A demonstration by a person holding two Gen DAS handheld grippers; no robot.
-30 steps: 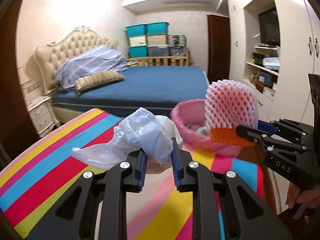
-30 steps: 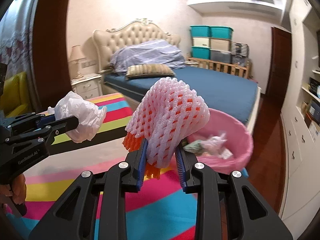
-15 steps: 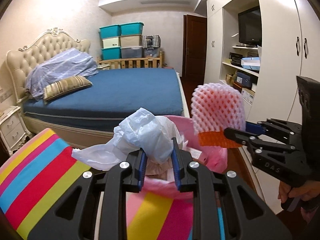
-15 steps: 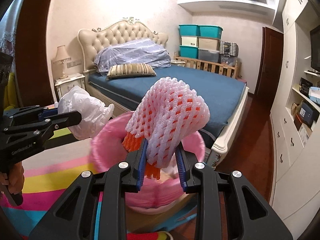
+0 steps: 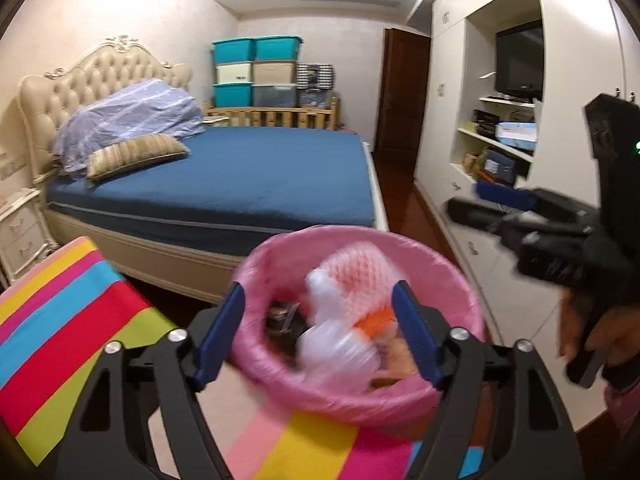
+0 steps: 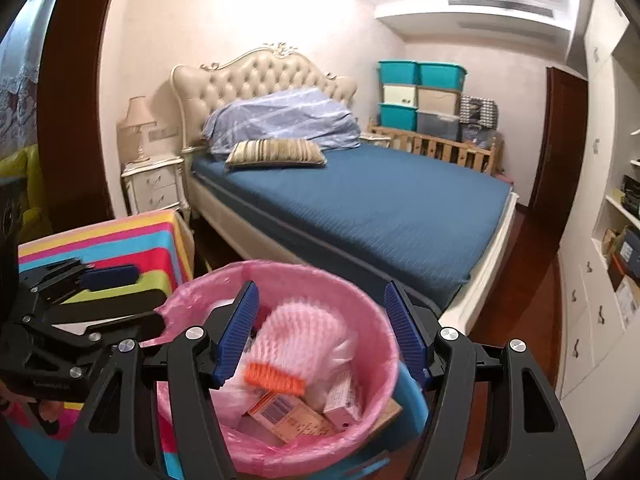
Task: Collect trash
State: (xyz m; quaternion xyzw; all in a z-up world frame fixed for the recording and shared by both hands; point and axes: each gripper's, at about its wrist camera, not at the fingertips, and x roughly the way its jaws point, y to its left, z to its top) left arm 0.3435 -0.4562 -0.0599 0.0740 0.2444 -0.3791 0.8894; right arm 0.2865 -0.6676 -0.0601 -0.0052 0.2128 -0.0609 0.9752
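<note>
Foam net [image 6: 298, 330] and plastic bag [image 5: 340, 350] lie inside pink bin [image 6: 376, 320]. Left gripper [image 5: 318, 334] and right gripper [image 6: 320, 332] are opening wide, both empty

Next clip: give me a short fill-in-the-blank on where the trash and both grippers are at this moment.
1. The foam fruit net lies inside the ____ bin.
2. The left gripper has its jaws opening with ____ between them.
3. The crumpled plastic bag is in the bin, ____ the foam net.
4. The bed has a ____ cover.

Missing words: pink; nothing; beside; blue

No readable text; print on cartons [image 6: 280, 408] in pink bin [image 6: 376, 344] too blurred.
</note>
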